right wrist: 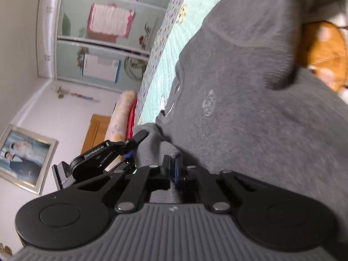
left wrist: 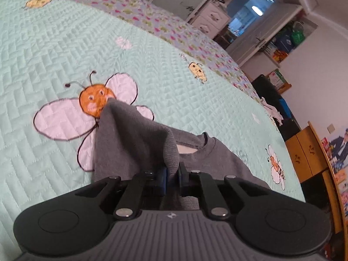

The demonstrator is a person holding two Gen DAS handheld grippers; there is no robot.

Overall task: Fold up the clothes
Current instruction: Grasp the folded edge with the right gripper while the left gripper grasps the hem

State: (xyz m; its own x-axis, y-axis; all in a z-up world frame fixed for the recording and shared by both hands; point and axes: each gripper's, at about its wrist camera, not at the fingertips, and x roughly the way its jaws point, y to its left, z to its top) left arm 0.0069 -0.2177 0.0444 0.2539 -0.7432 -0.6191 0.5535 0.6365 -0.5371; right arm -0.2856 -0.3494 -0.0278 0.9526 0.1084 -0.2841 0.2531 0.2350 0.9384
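A grey sweatshirt (left wrist: 139,134) lies on a mint quilted bedspread (left wrist: 54,50) printed with bees. My left gripper (left wrist: 173,174) is shut on a fold of its grey fabric, which rises in a peak in front of the jaws; the neckline (left wrist: 195,148) lies just beyond. In the right wrist view the sweatshirt (right wrist: 250,108) fills the frame, a small pale logo (right wrist: 208,105) on its chest. My right gripper (right wrist: 173,163) is shut on a bit of grey fabric at the garment's edge. The left gripper (right wrist: 132,143) shows there too, pinching cloth close by on the left.
White cupboards and drawers (left wrist: 213,19) stand past the bed's far side, and a wooden cabinet (left wrist: 308,152) at its right. The right wrist view shows sliding wardrobe doors (right wrist: 102,37), a rolled blanket (right wrist: 121,115) at the bed's edge and a framed photo (right wrist: 24,156) on the wall.
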